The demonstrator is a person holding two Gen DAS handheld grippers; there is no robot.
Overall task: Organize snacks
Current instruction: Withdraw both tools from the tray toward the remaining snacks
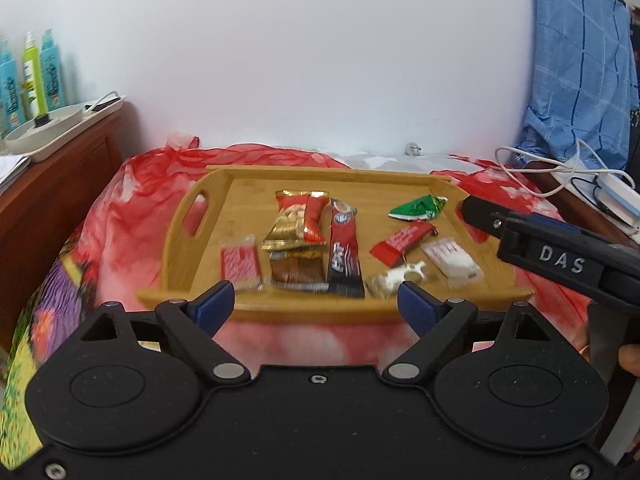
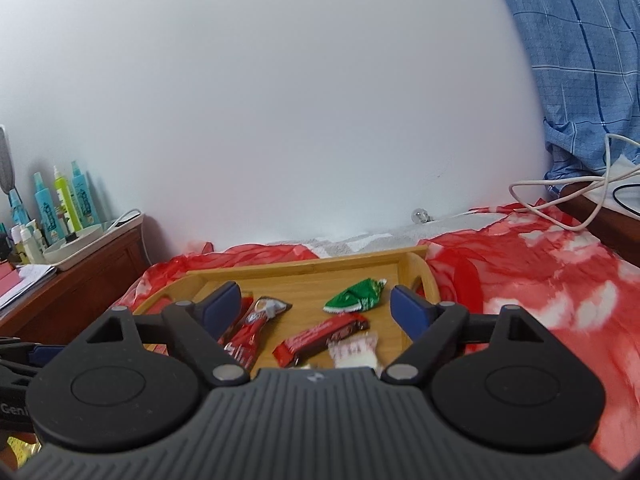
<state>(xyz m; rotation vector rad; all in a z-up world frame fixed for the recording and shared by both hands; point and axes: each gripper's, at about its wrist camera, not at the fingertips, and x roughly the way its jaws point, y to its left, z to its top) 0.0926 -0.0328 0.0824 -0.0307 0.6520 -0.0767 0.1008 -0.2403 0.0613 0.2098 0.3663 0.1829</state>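
A wooden tray [image 1: 200,200] sits on a bed under a red cloth [image 1: 132,200], its far rim close to the white wall [image 1: 320,60]. The snacks lie loose on the tray floor: a peanut bag [image 1: 298,218], a long red-black bar [image 1: 344,252], a brown packet [image 1: 298,268] and a pink packet [image 1: 240,262] toward the left handle; a green wrapper [image 1: 418,208], a red bar [image 1: 402,242], a white packet [image 1: 452,260] and a small white candy [image 1: 400,276] toward the right. Bare wood shows along the far rim and between the green wrapper and the peanut bag.

The left gripper [image 1: 316,300] hovers at the near rim, jaws wide apart and empty. The right gripper [image 2: 316,304] hangs over the tray's right half, jaws also spread, holding nothing. A wooden cabinet [image 1: 60,184] stands left of the bed; cables [image 1: 560,172] lie at the right.
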